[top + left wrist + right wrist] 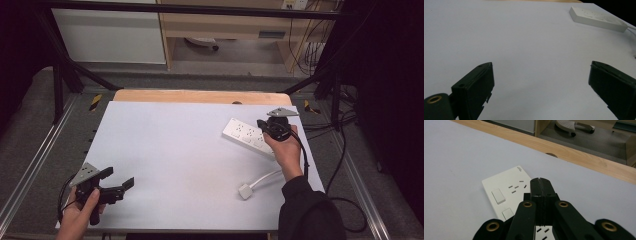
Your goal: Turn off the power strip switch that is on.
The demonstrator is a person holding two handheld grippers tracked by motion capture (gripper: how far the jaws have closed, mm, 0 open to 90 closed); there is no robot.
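Setting: lab or test bay | black metal frame [60, 55] around a wooden table [200, 96] topped with a white sheet [185, 150] | grey carpeted floor | light wood desk [225, 25] behind, cables [312, 47] hanging beside it | chair base [571, 126] on castors.

The high view looks forward and down over the whole tabletop [175, 150]. Each gripper view sits low, close above it; all three share the power strip [247, 135], toward 2 o'clock.
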